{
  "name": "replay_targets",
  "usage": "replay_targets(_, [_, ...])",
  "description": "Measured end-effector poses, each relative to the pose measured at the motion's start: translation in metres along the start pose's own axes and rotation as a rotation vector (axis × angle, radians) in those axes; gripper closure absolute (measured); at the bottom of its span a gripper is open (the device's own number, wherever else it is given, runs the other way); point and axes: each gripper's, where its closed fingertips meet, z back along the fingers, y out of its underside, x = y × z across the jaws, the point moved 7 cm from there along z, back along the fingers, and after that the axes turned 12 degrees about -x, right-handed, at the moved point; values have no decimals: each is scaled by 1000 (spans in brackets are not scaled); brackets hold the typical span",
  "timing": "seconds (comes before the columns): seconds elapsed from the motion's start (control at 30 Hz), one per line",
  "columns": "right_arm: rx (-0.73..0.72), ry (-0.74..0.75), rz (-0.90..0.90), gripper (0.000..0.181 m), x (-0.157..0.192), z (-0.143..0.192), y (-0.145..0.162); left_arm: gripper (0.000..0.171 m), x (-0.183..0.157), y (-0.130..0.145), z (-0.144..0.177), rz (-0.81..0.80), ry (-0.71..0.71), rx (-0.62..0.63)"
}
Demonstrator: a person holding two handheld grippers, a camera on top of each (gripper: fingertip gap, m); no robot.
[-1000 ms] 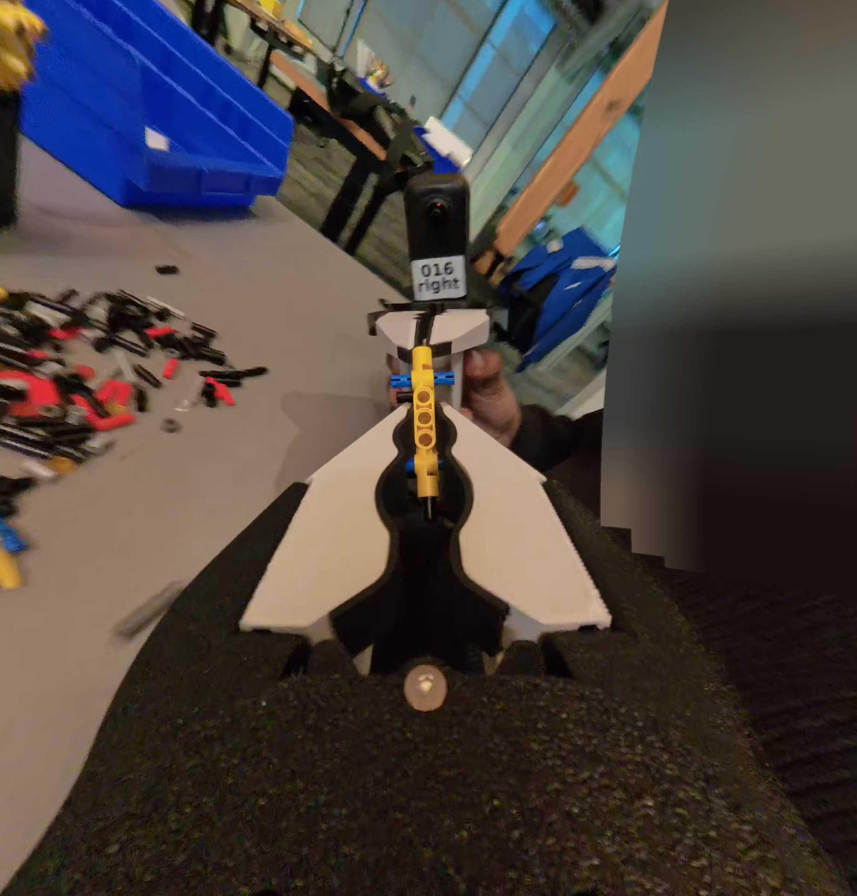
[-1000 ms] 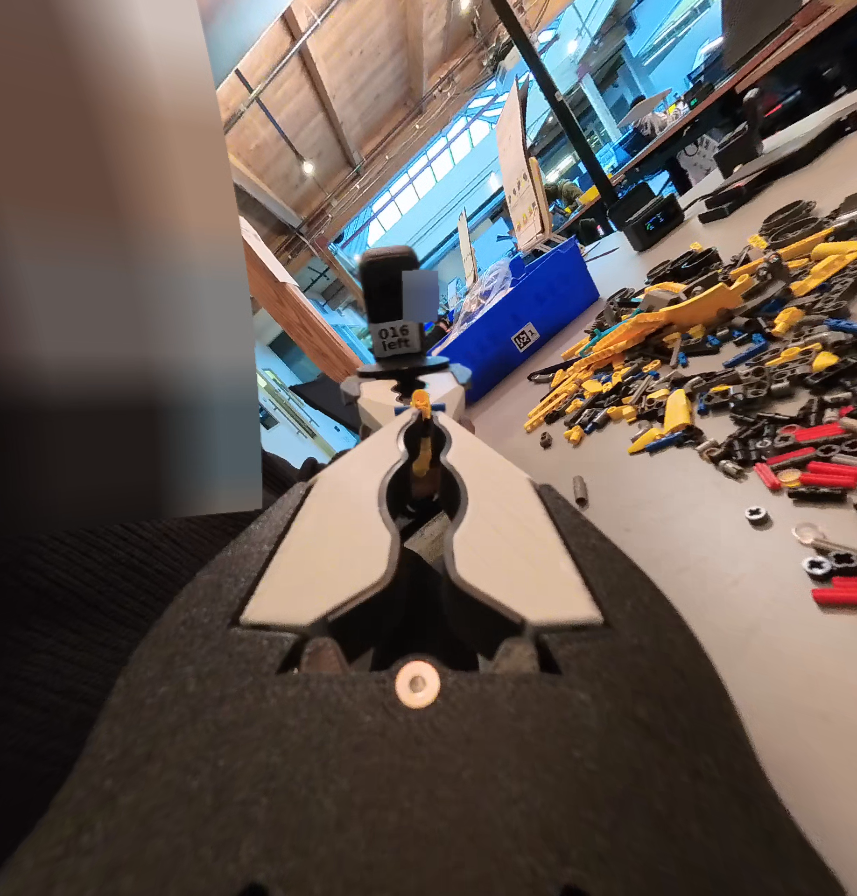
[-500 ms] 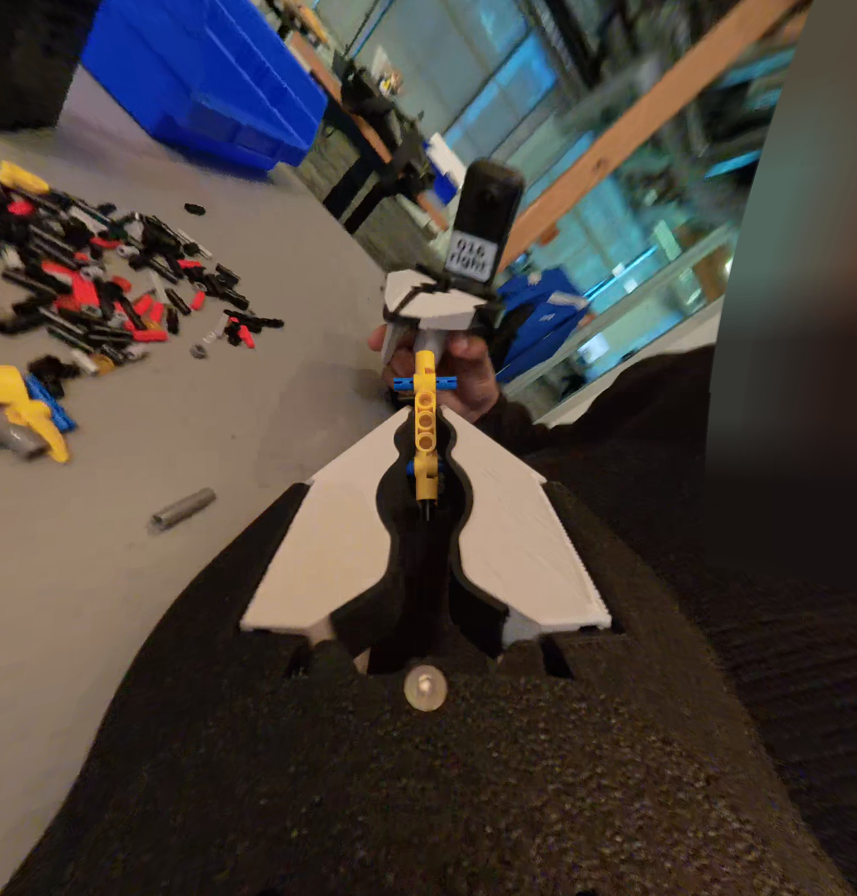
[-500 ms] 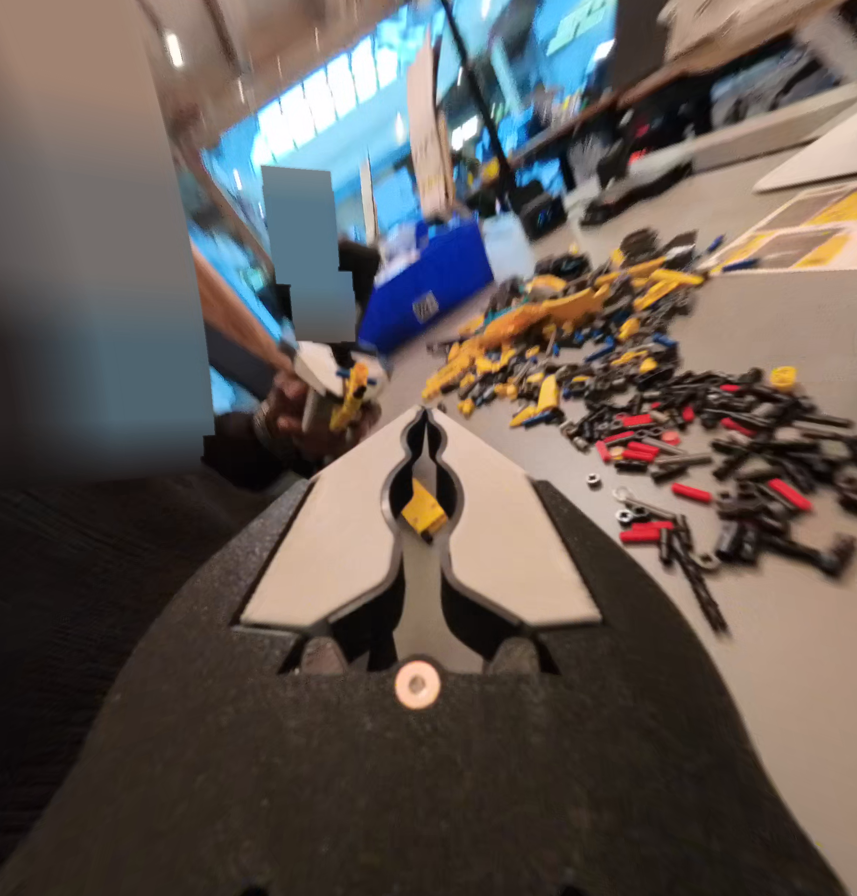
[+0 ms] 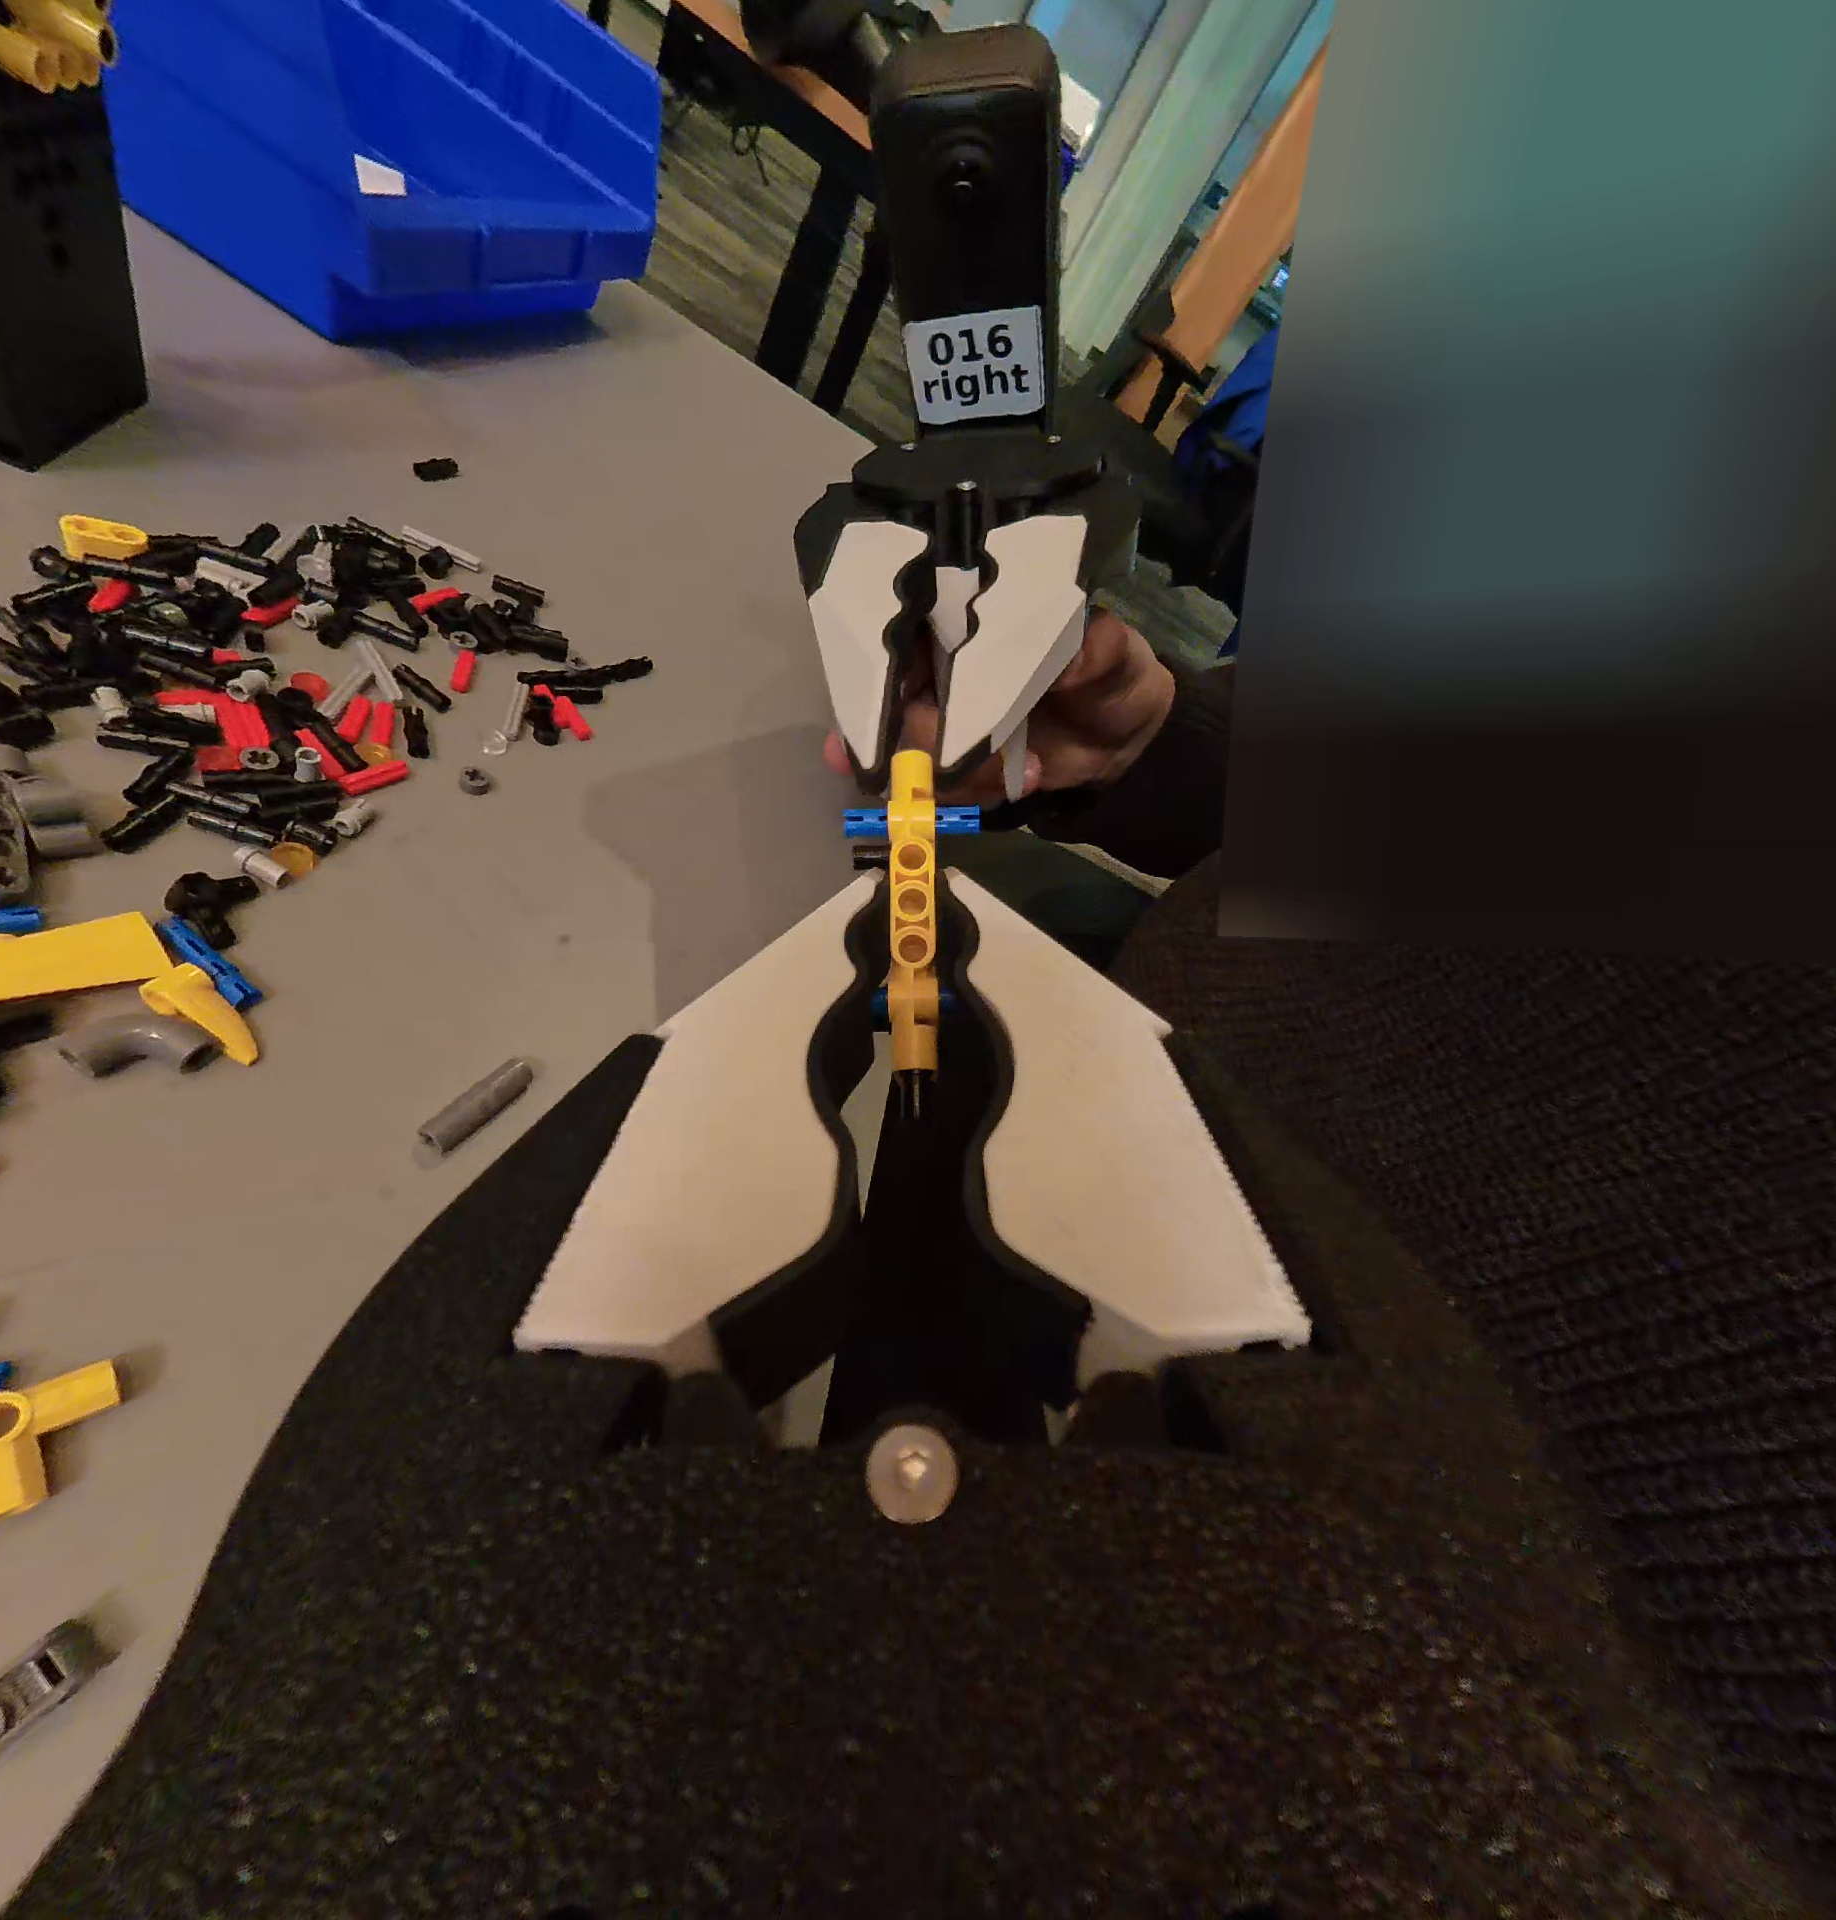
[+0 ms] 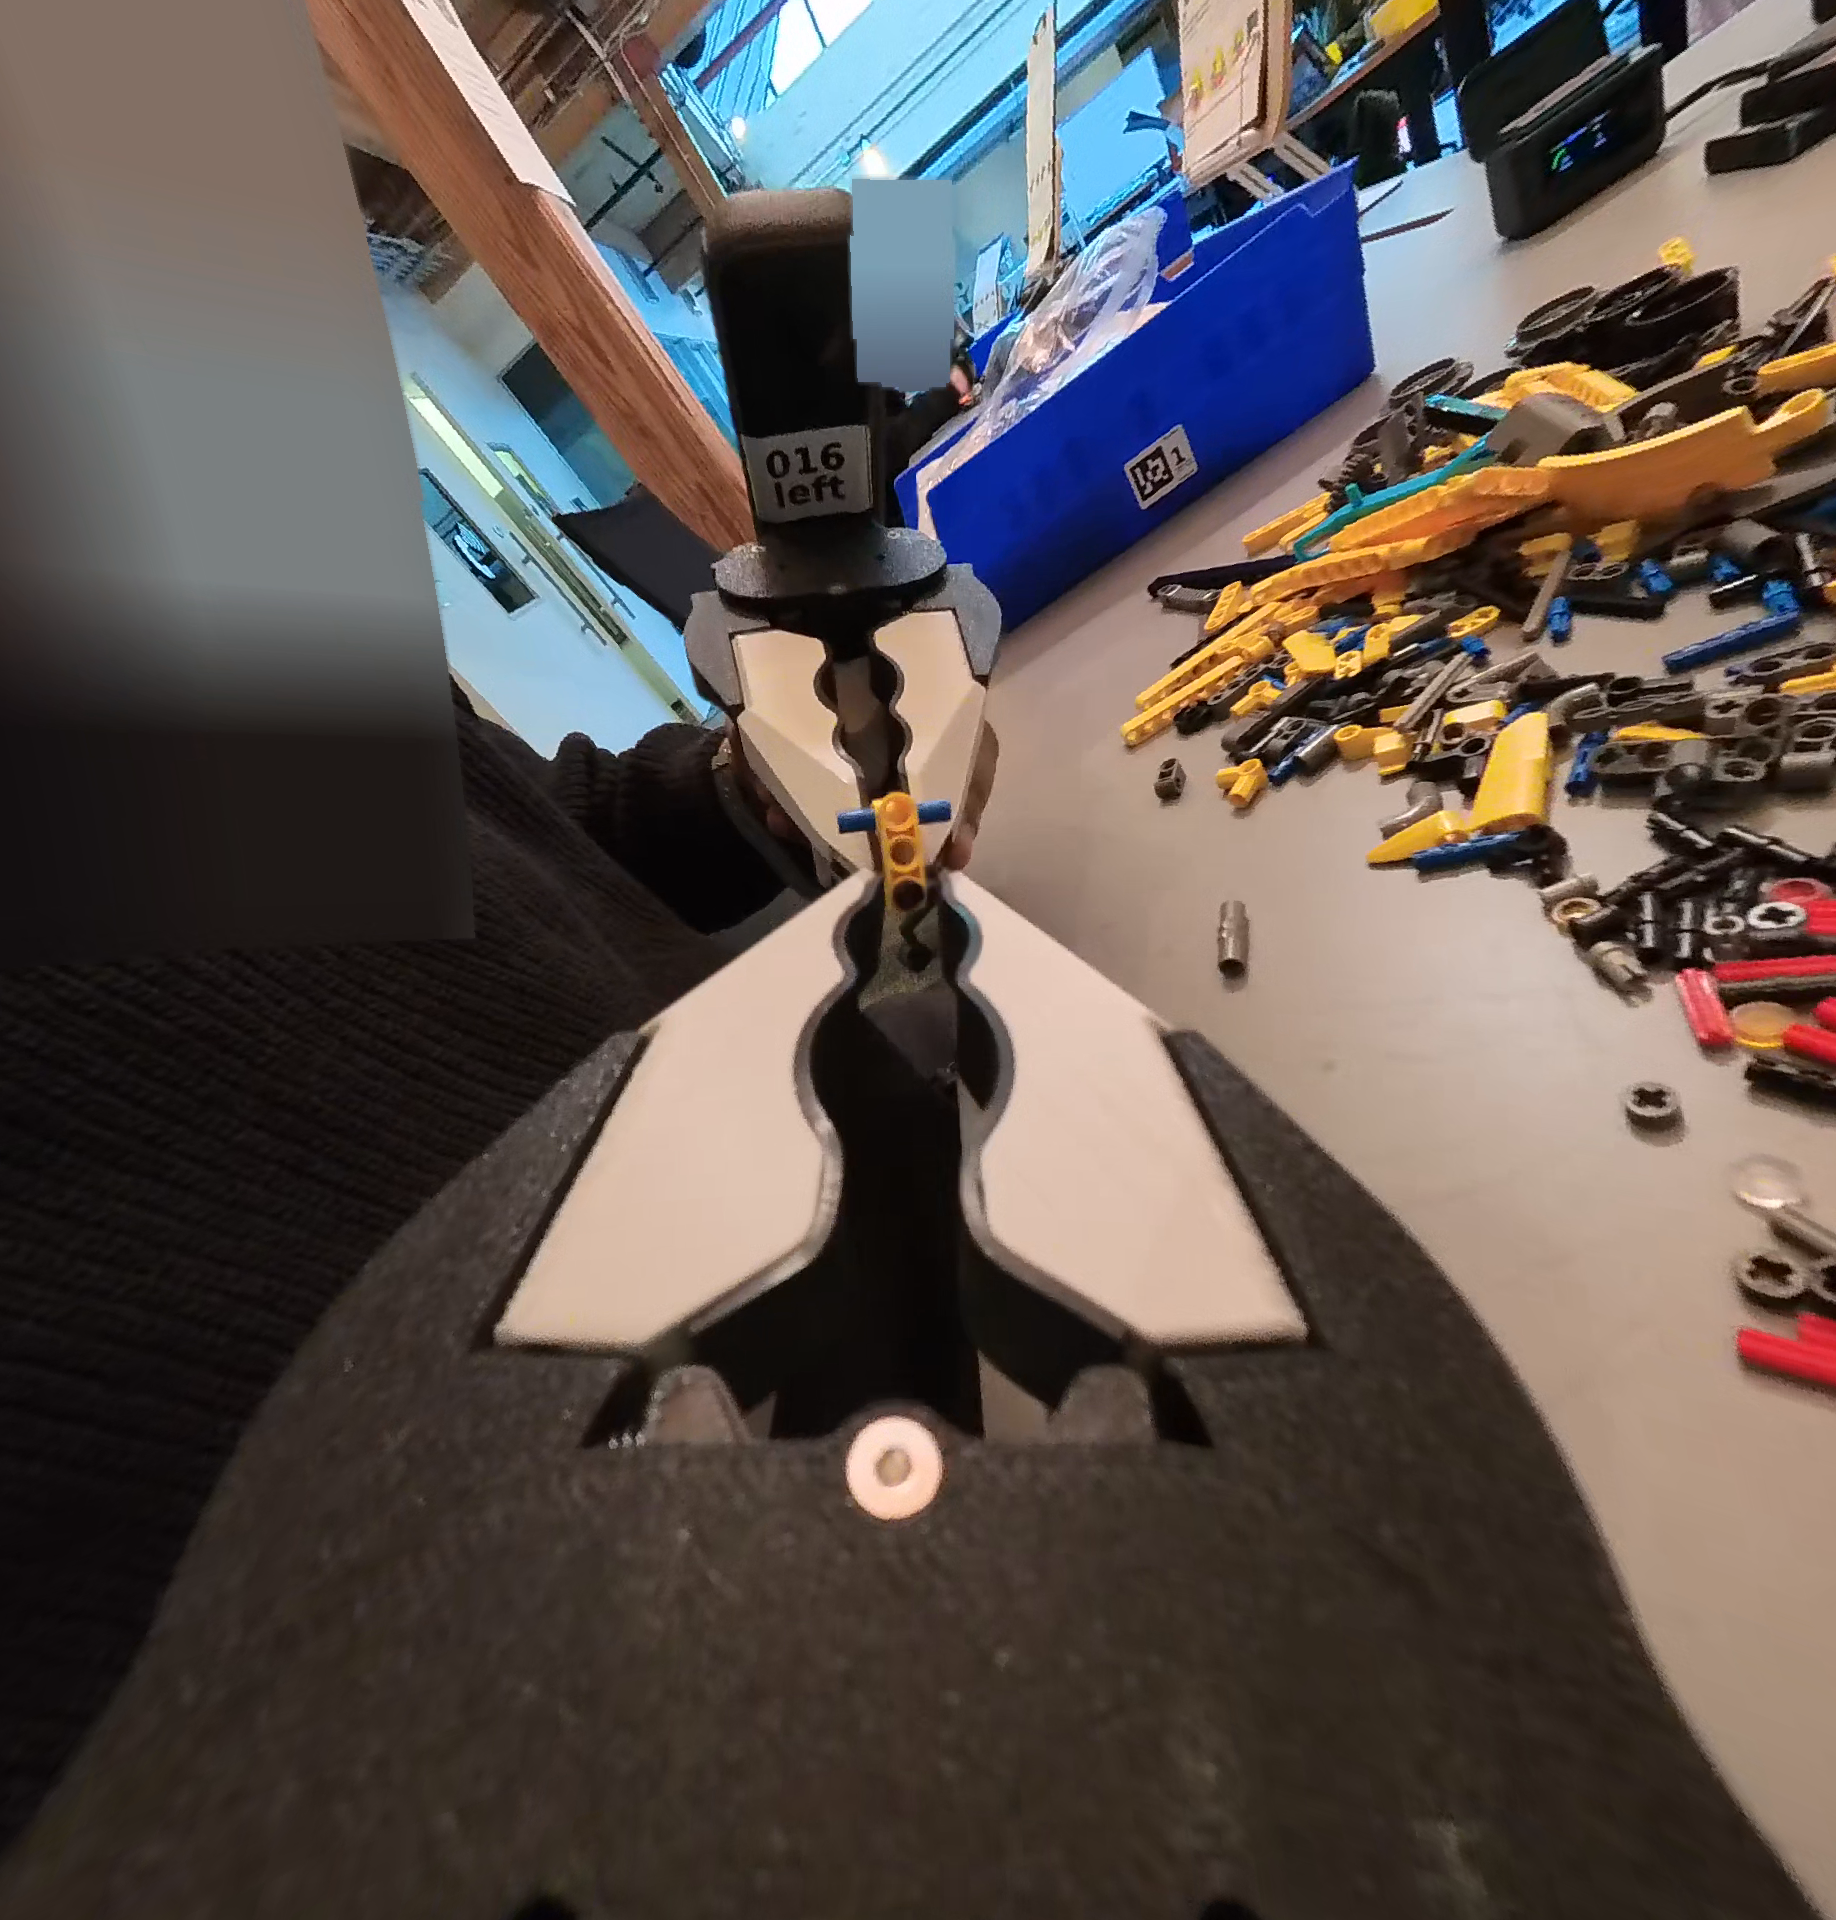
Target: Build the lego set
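My left gripper (image 5: 911, 883) is shut on a yellow beam with holes (image 5: 911, 920), held upright above the table edge. A blue pin (image 5: 862, 823) crosses the beam near its top. My right gripper (image 5: 919, 764) faces it nose to nose, with its tips at the beam's top end. In the right wrist view my right gripper (image 6: 906, 883) is shut on a small piece (image 6: 909, 956) that looks dark in shadow. That piece meets the beam (image 6: 901, 854), which sticks out of the left gripper (image 6: 898, 826). A hand holds each gripper.
A grey table (image 5: 602, 582) carries piles of black, red and yellow parts (image 5: 270, 675) (image 6: 1516, 623). A loose grey sleeve (image 5: 474, 1103) (image 6: 1232, 935) lies near me. A blue bin (image 5: 426, 208) (image 6: 1153, 457) and a black box (image 5: 31, 260) stand at the back. A person's dark sweater (image 5: 1516, 1299) fills the near side. The tips of both grippers are at nearly the same place.
Half a second ago the right gripper was drawn back and aside with a small yellow piece. It has now come back tip to tip with the beam. The left gripper stays shut.
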Motion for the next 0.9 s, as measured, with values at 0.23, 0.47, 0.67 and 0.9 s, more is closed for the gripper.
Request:
replay_targets(0.23, [39,-4,60,177,4,-2,1,166,0,-1,1,4,19,14])
replay_targets(0.47, [81,-1,47,176,1,-6,9,166,-2,5,2,-164,-41,108])
replay_targets(0.67, [25,21,25,179,2,-7,5,165,-10,-1,1,-351,-126,130])
replay_targets(0.9, [-108,-8,-43,180,5,-4,-4,165,-11,-10,1,-161,-86,42])
